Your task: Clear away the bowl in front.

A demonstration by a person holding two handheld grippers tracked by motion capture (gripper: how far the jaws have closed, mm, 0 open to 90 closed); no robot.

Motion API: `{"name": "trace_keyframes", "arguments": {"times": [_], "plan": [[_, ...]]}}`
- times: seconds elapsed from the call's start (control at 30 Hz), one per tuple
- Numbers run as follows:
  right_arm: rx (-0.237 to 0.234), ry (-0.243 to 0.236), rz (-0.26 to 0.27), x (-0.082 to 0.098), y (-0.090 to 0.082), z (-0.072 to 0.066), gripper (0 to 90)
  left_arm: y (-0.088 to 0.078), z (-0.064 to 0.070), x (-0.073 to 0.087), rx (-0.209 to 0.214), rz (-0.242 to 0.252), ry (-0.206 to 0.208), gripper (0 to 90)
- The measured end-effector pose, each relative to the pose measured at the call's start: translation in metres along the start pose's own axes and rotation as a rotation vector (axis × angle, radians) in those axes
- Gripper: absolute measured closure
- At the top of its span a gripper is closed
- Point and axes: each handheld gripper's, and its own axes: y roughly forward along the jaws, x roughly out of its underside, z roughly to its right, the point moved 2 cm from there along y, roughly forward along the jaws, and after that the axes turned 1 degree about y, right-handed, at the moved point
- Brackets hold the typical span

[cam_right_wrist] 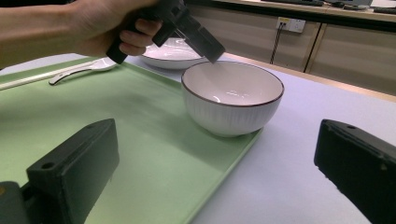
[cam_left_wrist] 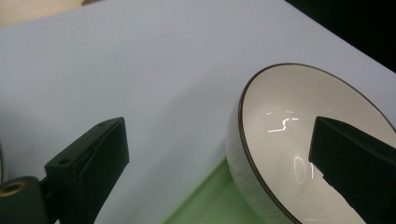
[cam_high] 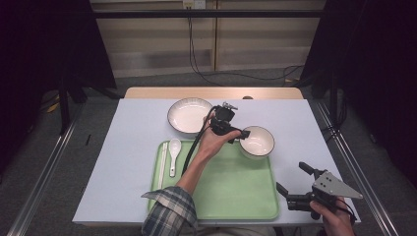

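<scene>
**Left gripper open above bowl on tray corner**

White-topped table (cam_high: 123, 162), green tray (cam_high: 231, 191) at its near middle. Ribbed bowl (cam_high: 256, 141) sits on the tray's far right corner, empty, rim up. Left gripper (cam_high: 236, 132) hovers just left of and above the bowl's near rim, jaws spread wide, nothing between them; one jaw hangs over the bowl's inside. Right gripper (cam_high: 290, 186) rests at the tray's near right edge, jaws wide, empty, well apart from the bowl. Left hand is nearer. Spoon (cam_high: 174, 153) and chopsticks (cam_high: 163, 164) lie lengthwise on the tray's left side. Empty plate (cam_high: 189, 115) is off the tray, behind it.
</scene>
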Motion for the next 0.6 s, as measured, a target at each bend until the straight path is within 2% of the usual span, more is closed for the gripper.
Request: {"name": "trace_keyframes", "arguments": {"times": [0.13, 0.37, 0.6], "plan": [[0.000, 0.000, -0.003, 0.000, 0.000, 0.001, 0.0, -0.013, -0.003, 0.000, -0.001, 0.039, -0.006, 4.2], [0.005, 0.001, -0.001, 0.000, 0.000, 0.000, 0.0, -0.034, -0.011, 0.007, -0.063, 0.063, 0.013, 4.3], [0.000, -0.006, -0.005, 0.000, 0.001, 0.000, 0.0, -0.058, -0.021, 0.014, -0.112, 0.083, 0.013, 4.2]]}}
